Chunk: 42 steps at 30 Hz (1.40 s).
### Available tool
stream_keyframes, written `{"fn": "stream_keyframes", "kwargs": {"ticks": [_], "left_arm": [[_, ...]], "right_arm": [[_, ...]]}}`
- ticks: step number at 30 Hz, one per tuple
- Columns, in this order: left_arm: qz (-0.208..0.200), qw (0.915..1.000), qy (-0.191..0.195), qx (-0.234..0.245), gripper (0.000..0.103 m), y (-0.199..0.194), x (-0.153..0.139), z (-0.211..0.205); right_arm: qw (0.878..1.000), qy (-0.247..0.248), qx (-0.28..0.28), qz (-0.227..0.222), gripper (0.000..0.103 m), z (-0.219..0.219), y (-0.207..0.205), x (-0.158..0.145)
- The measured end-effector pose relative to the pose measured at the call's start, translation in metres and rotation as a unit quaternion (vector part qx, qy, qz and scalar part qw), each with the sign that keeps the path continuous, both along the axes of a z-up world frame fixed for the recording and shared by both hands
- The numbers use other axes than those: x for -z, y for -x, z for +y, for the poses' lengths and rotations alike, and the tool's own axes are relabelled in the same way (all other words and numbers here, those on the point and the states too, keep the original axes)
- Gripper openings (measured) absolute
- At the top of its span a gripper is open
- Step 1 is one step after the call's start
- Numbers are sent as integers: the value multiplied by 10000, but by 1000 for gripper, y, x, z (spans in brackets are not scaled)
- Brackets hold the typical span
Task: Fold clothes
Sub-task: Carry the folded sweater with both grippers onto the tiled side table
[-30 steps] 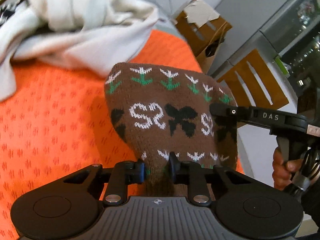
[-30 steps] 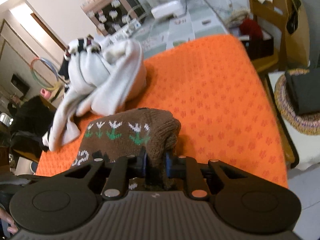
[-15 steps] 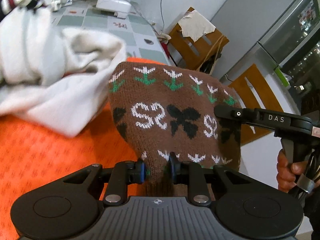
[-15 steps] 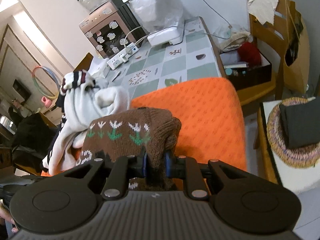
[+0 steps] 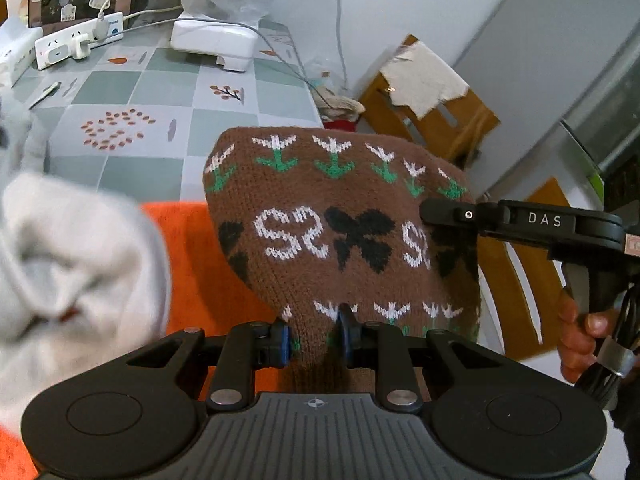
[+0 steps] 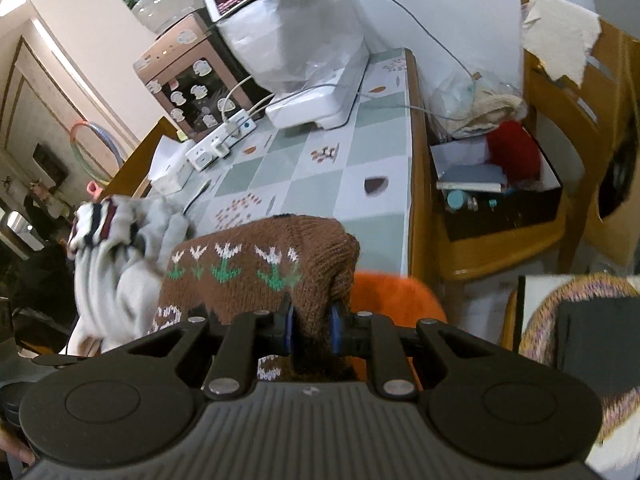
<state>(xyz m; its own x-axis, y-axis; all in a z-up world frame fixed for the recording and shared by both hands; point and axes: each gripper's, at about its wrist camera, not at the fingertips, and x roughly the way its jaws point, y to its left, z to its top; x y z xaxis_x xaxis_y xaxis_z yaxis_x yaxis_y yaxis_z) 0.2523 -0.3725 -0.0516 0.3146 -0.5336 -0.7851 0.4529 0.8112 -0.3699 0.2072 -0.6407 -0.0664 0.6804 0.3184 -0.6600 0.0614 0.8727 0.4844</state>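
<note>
A brown knit sweater with white and green flowers, white swirls and black butterflies hangs in front of me, lifted above the orange cloth. My left gripper is shut on its lower edge. In the right wrist view my right gripper is shut on another bunched part of the same sweater. That right gripper's body also shows at the right of the left wrist view, with a hand on its handle. A pile of white clothes lies to the left, blurred.
Beyond the orange cloth is a tiled tabletop with a power strip, a white device and cables. Wooden chairs stand to the right. A box of odds and ends sits on a low wooden stand. A woven basket is at the right.
Both grippers carried the sweater toward the far end of the orange cloth, rising slightly. The tiled tabletop now fills the background and the white pile has slid to the left and lower.
</note>
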Motion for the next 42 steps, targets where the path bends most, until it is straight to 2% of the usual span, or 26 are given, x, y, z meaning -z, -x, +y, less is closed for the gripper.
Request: {"fn": "stream_keyframes", "kwargs": {"ticks": [8, 14, 20, 22, 29, 31, 35, 42], "left_arm": [[244, 9991, -208, -286, 26, -65, 29, -16], [311, 9987, -329, -232, 31, -84, 49, -20], [393, 9984, -375, -177, 43, -90, 54, -19], [414, 9984, -351, -181, 50, -89, 52, -18], [220, 9993, -294, -65, 70, -68, 30, -13], [149, 9996, -248, -55, 80, -61, 20, -10], [21, 9998, -175, -103, 93, -45, -3, -1], [-73, 9994, -198, -278, 95, -15, -31, 23]], "right_arm": [[9997, -185, -119, 121, 20, -25, -86, 40], [9993, -54, -167, 321, 24, -23, -118, 73], [9990, 94, -51, 429, 44, -25, -124, 90], [9987, 226, -7, 449, 56, -25, -122, 89], [9956, 866, 57, 362, 75, -18, -108, 66], [9951, 936, 61, 306, 82, -16, -102, 56], [9945, 1010, 53, 255, 82, -9, -88, 36], [9927, 1193, -32, 155, 84, 17, -48, -1]]}}
